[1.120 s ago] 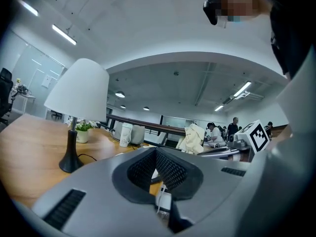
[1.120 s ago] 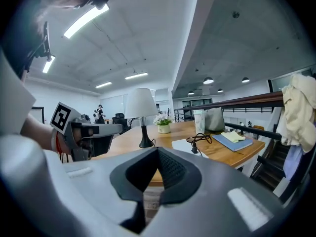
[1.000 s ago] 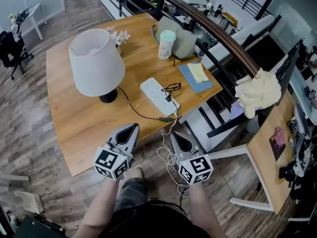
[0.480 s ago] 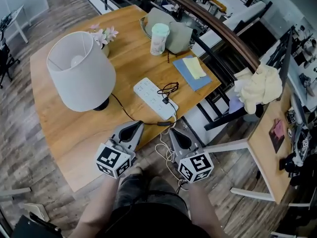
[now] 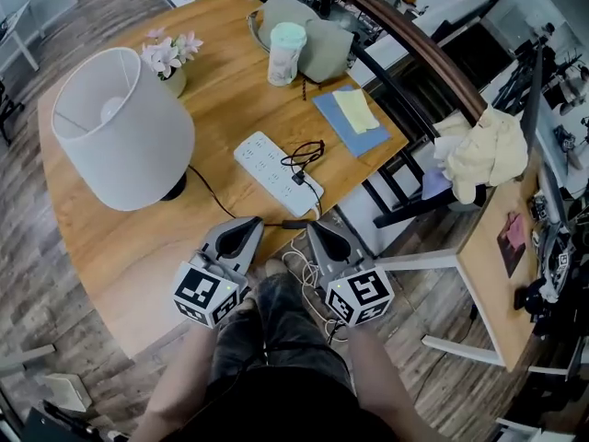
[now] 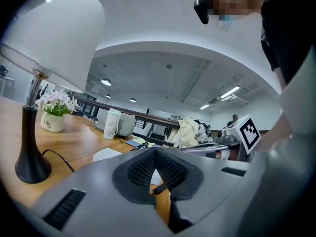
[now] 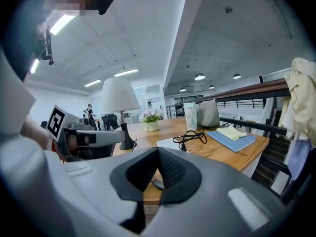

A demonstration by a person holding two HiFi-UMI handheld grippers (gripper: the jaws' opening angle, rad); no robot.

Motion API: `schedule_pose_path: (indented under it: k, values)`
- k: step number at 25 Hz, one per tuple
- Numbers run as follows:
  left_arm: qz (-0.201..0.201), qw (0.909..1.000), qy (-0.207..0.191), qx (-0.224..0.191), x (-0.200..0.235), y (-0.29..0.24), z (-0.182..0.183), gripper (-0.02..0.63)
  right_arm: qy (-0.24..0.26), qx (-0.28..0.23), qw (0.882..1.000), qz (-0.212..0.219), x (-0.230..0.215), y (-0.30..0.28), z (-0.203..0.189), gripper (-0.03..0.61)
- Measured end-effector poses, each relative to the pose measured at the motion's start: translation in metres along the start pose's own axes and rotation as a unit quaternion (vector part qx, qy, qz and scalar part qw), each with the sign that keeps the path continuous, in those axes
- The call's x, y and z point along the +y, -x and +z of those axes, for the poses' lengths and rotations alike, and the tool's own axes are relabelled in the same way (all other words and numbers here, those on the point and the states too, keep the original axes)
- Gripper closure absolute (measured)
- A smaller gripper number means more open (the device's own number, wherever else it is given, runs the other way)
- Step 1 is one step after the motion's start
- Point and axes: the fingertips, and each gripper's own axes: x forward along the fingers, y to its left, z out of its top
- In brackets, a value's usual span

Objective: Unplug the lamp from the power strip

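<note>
The lamp [image 5: 120,127] with a white shade stands at the table's left. Its black cord [image 5: 230,205] runs along the wood to an inline piece [image 5: 294,224] at the front edge. The white power strip [image 5: 276,173] lies mid-table with a black plug [image 5: 297,179] in it, beside a coiled black cable [image 5: 304,153]. My left gripper [image 5: 250,225] and right gripper [image 5: 316,228] hover at the front edge, either side of the cord. Both are shut and hold nothing. The lamp [image 6: 54,33] and strip [image 6: 106,154] lie ahead of the left gripper [image 6: 155,152]. The right gripper [image 7: 158,152] faces the strip [image 7: 170,143].
At the table's back stand a flower pot [image 5: 170,58], a cup [image 5: 285,52] and a grey bag [image 5: 322,40]. A blue notebook [image 5: 354,118] lies right of the strip. A white cable [image 5: 304,270] hangs off the front edge. A railing, cream cloth [image 5: 483,159] and second table [image 5: 502,256] are at right.
The head view has shifted, so the table sits further left and nearer. Both grippers stay shut and have closed in on the cord at the front edge.
</note>
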Motion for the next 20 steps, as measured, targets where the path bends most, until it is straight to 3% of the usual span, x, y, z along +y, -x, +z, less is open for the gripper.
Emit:
schedule_pose_path:
  k: [10, 20]
  values:
    - [0.000, 0.9998, -0.012, 0.013, 0.009, -0.042, -0.007, 0.617, 0.018, 0.023, 1.000, 0.001, -0.035, -0.031, -0.002, 0.571]
    - [0.015, 0.9948, -0.068, 0.074, 0.023, -0.080, -0.022, 0.617, 0.025, 0.033, 0.999, -0.003, -0.068, -0.061, 0.000, 0.571]
